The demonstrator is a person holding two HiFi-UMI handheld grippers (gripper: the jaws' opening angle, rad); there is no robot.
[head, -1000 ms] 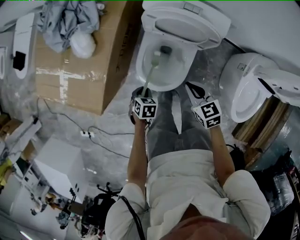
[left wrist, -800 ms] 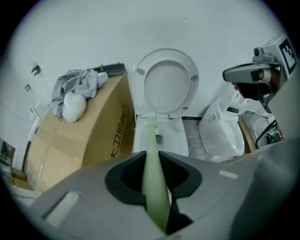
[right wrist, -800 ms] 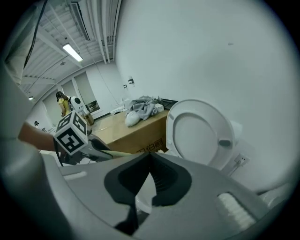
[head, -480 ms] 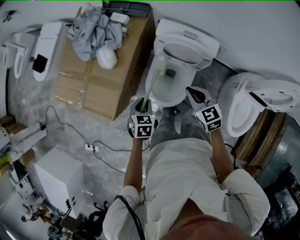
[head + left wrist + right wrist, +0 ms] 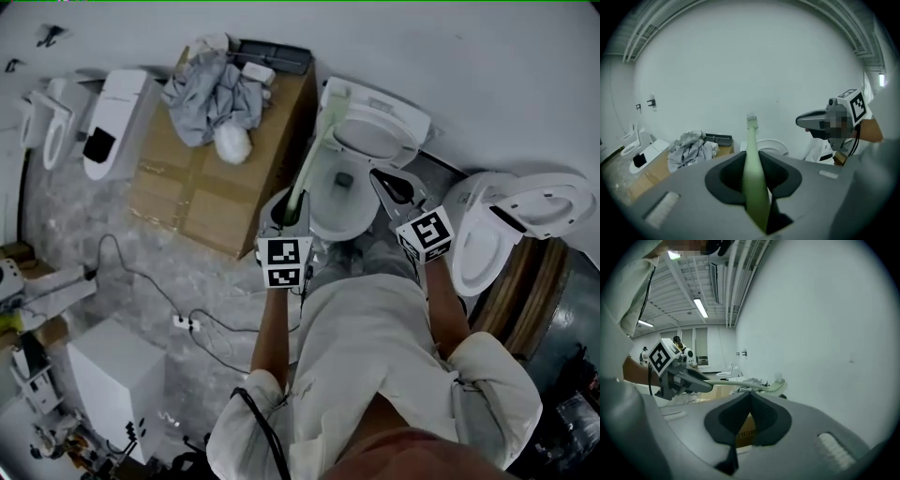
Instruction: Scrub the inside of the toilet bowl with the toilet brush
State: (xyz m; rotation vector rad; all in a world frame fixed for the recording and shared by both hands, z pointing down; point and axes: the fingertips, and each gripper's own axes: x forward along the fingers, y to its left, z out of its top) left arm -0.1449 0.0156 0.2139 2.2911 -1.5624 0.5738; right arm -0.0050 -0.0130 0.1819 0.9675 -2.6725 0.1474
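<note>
Landmark: the toilet in front of me, its lid upright against the white wall.
Grippers: two, one in each of my hands.
Left gripper: just left of the toilet's front rim; my fingers are clamped on the handle of the toilet brush.
Toilet brush: one, pale green. Its handle slants up from my left fingers along the toilet's left side. Its brush head is above the toilet's left rear rim and out of the bowl, seen against the wall.
Right gripper: over the toilet's right front rim; my fingers are pressed together with nothing between them.
Toilets: four white ones counted. There is the toilet itself, a second toilet just to its right, and two more well to its left.
Cardboard box: one, flat, just left of the toilet.
On the box: one heap of grey cloth and one white bundle.
Cable: on the floor, left of the toilet and nearer to me.
</note>
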